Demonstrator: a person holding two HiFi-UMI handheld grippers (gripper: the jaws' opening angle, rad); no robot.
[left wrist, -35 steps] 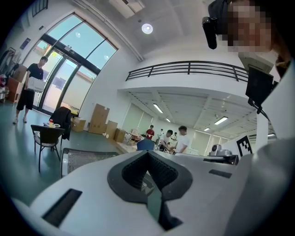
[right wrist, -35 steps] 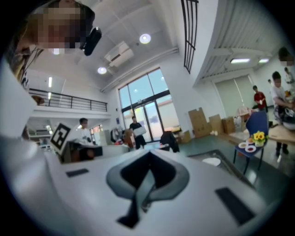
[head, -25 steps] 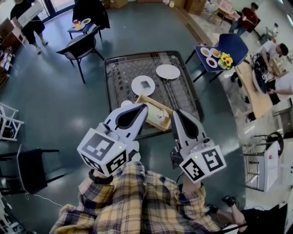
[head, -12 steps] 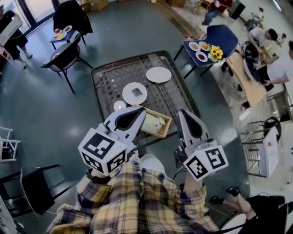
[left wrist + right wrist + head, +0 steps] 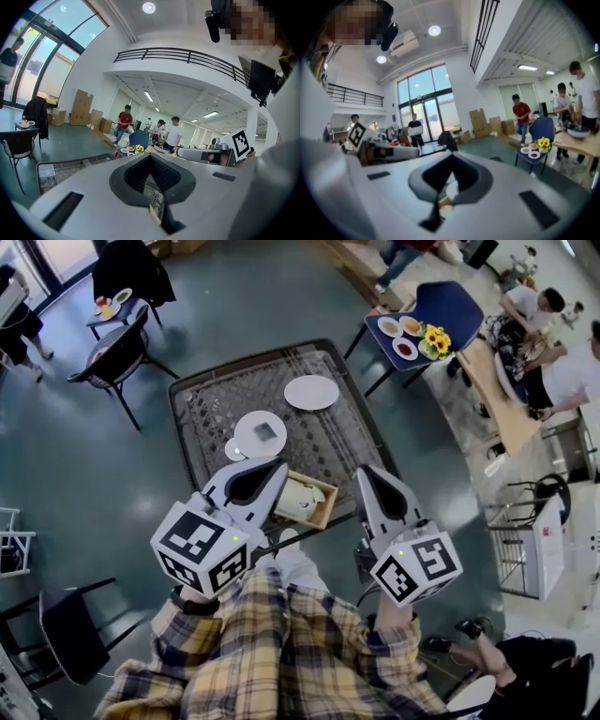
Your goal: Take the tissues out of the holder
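Head view: white tissues (image 5: 298,497) in wooden holder (image 5: 328,506) at counter's (image 5: 216,399) near edge, between left tool (image 5: 272,470) and right tool (image 5: 367,479), apparently touched by neither.
Left gripper view: jaws together, nothing held.
Right gripper view: likewise closed, empty.
Probably light, soft, easily torn; best pinched at the exposed top fold.

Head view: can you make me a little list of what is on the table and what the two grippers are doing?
table: dark mesh top
far plate: white, bare
near plate: white, a small square thing on it
holder: wooden box at the table's near edge
tissues: white, inside the holder, not yet out
left gripper: shut, holding nothing
right gripper: shut, holding nothing
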